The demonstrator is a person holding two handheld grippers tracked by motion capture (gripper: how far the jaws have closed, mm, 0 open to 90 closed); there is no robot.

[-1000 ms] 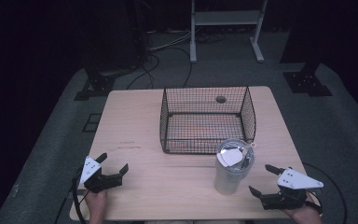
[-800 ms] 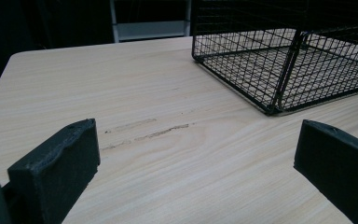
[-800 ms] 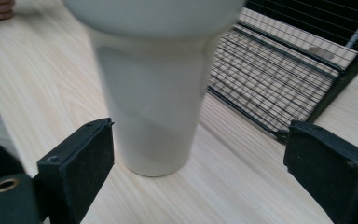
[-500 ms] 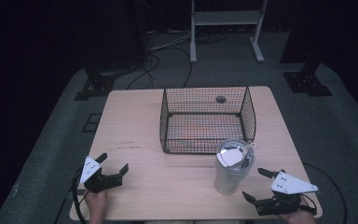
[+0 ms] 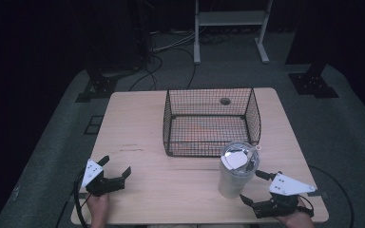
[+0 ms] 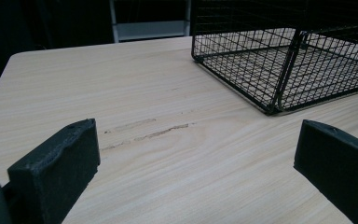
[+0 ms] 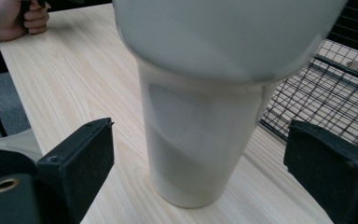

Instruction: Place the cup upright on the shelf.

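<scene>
Two wide-spread jaws of the right gripper [image 5: 258, 189] flank the cup [image 5: 236, 168], which stands upright just in front of the basket [image 5: 212, 122]. The left gripper [image 5: 115, 169], also gaping, holds nothing well left of the cup. A high or off-centre squeeze could tip the tall, narrow-footed cup.

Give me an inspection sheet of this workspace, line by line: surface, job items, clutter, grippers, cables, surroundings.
Surface: light wooden table, a few scuff marks left of centre.
Job's things: white tumbler with clear lid, upright near the front right edge; black wire basket behind it, nothing in it.
Clutter: nothing seen.
Grippers: right hand-held gripper open, jaws either side of the tumbler's base, not touching; left hand-held gripper open over bare table at front left.
Cables: one trails from the left hand-held gripper off the front edge; loose cables on the floor behind.
Surroundings: dark room, grey carpet, white stand, black stand bases.
</scene>
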